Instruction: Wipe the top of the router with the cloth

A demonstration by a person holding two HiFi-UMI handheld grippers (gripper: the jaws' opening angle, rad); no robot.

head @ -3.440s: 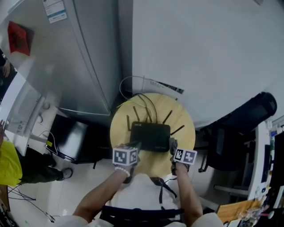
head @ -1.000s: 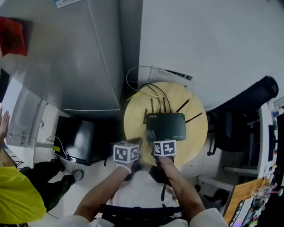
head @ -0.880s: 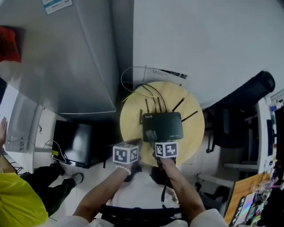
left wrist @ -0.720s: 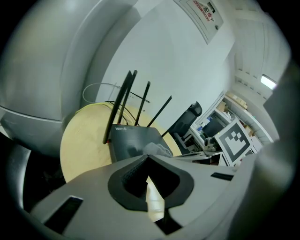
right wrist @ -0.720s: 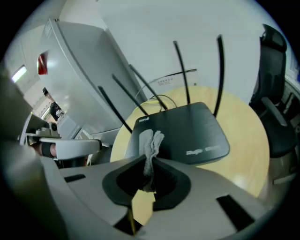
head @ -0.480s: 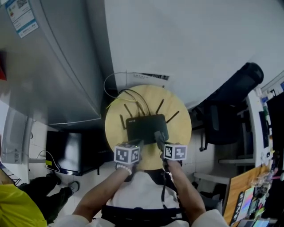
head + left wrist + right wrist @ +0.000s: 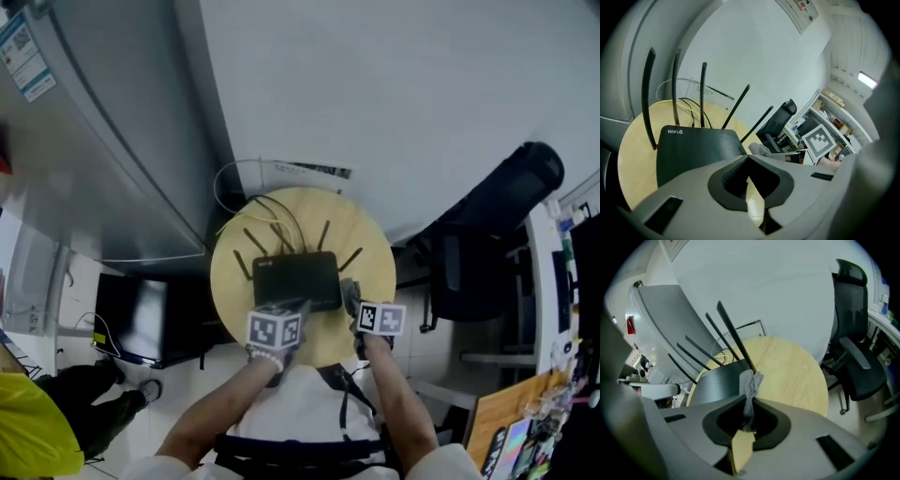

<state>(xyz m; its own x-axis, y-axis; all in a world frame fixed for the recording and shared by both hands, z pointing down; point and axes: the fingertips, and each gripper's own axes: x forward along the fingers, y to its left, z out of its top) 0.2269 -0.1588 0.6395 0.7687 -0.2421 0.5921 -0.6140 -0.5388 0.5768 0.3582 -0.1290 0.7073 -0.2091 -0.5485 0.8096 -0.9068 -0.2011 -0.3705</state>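
Observation:
A black router [image 7: 295,279] with several upright antennas lies on a round wooden table [image 7: 370,253]. In the left gripper view it bears a white WIFI 6 mark [image 7: 675,131]. My left gripper [image 7: 298,307] is shut, its tips [image 7: 745,158] resting at the router's near right corner with nothing seen between them. My right gripper [image 7: 349,298] is shut on a grey cloth [image 7: 751,380]. The cloth [image 7: 348,289] hangs at the router's right edge, beside an antenna [image 7: 736,341].
A black office chair [image 7: 497,234] stands right of the table, and a grey metal cabinet [image 7: 94,141] left. Thin cables [image 7: 234,187] loop behind the router toward the white wall. A dark box [image 7: 141,314] sits on the floor at the left, near a person in yellow [image 7: 28,431].
My right gripper has dragged the cloth across the router's top from its left part to its right edge. The left gripper has stayed at the router's near edge.

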